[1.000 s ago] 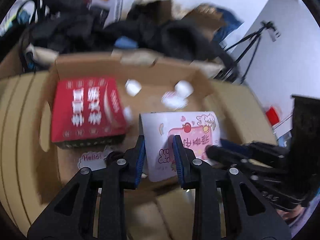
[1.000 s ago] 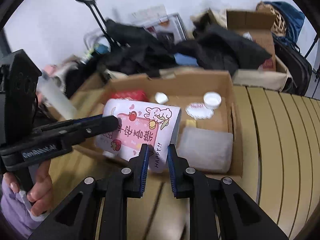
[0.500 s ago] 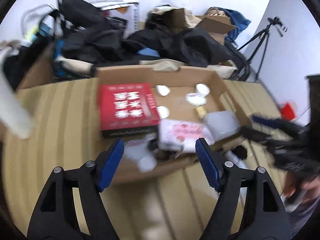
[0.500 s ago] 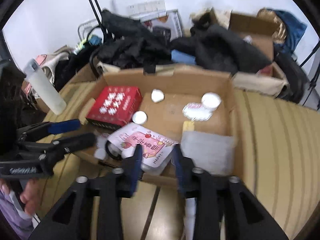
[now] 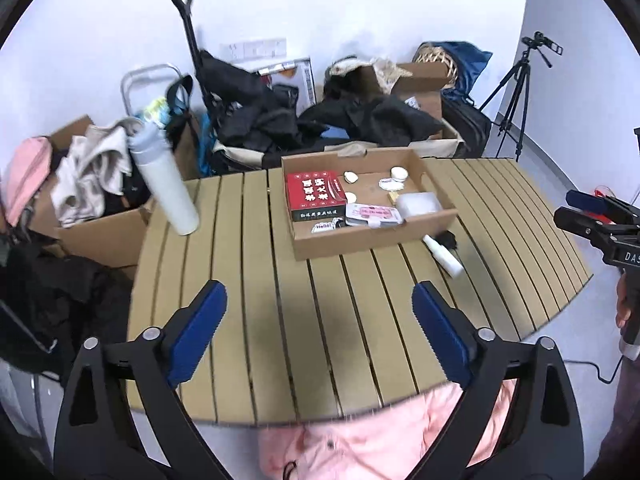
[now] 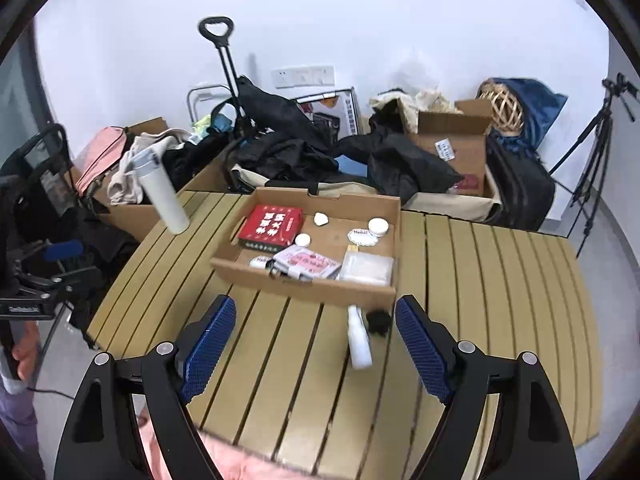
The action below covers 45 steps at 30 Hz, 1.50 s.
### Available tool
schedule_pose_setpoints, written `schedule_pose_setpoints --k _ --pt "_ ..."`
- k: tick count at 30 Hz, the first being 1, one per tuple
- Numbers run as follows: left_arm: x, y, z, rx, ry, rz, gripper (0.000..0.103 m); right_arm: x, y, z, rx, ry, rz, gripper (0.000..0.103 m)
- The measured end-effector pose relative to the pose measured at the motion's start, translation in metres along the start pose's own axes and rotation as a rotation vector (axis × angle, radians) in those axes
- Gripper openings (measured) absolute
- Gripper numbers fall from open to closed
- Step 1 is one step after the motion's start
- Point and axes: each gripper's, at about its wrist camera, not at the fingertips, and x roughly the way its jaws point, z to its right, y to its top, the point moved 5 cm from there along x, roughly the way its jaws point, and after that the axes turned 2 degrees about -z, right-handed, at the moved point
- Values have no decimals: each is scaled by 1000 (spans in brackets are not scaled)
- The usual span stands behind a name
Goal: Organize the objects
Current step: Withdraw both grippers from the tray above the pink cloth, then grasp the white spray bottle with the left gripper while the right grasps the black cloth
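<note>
Both claws, left (image 5: pixel 320 316) and right (image 6: pixel 316 330), just opened wide and empty, pink pouch (image 6: pixel 308 262) lying well ahead in the box (image 6: pixel 304 286).

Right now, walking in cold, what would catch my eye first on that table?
Probably the shallow cardboard box in the middle of the slatted table, with a bright red box in its far left corner and a pink-printed pouch against its near wall. Just outside that wall lie a small white bottle and a black fuzzy thing.

We cannot read the red box's (image 5: pixel 315 192) print; the small white bits (image 6: pixel 321 219) beside it are perhaps caps, too small to tell.
</note>
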Motion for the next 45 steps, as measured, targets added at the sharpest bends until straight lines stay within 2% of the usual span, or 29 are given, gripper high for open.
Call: schedule_pose_setpoints --k 2,5,7,9,12,14,15,16,18,20,25,27,30,33,37,39,40,42,45 --pt "-33 -30 9 -6 -19 49 101 -32 -27 -8 9 8 34 85" --pt "-60 -68 27 52 -44 102 103 -60 -71 -24 -14 52 67 85" --pt "-75 -97 35 66 -17 124 103 -70 -109 -32 -17 38 49 85" --pt "-83 -125 39 25 -26 132 103 -82 -153 -43 18 4 66 85" --pt "-80 -178 55 -79 -112 88 103 -89 -205 -63 57 33 120 85" --pt "-75 -197 66 -65 -168 43 103 -83 -227 -71 76 68 120 85" --pt "-70 -202 73 -38 -170 9 103 -74 -232 -73 81 70 80 85" --pt "-66 -204 78 -1 -139 -18 103 -70 -232 -73 76 66 59 85" --pt "-70 -201 80 13 -109 4 103 -73 -228 -70 83 54 83 85" --pt "-74 -197 79 6 -117 36 103 -79 -224 -66 108 70 119 85" --pt "-51 -195 76 -54 -105 -17 103 -72 -227 -57 114 58 100 85" --pt "-42 -191 76 -73 -97 -9 103 -69 -223 -49 93 20 105 85" --pt "-15 -165 92 -38 -101 10 103 -59 -214 -28 82 -34 117 85" --pt "36 -126 121 -22 -138 25 103 -44 -203 3 108 -46 115 85" --pt "146 -74 162 -99 -218 -96 103 -22 -187 45 150 -79 126 85" --pt "188 -52 181 -118 -200 -111 103 -4 -179 70 173 -97 112 85" --pt "213 -38 193 -119 -168 -114 103 3 -176 78 179 -99 107 85" --pt "241 -24 205 -113 -150 -118 101 16 -169 92 185 -95 101 85" --pt "282 -16 218 -51 -37 -99 90 39 -153 114 178 -93 99 85"
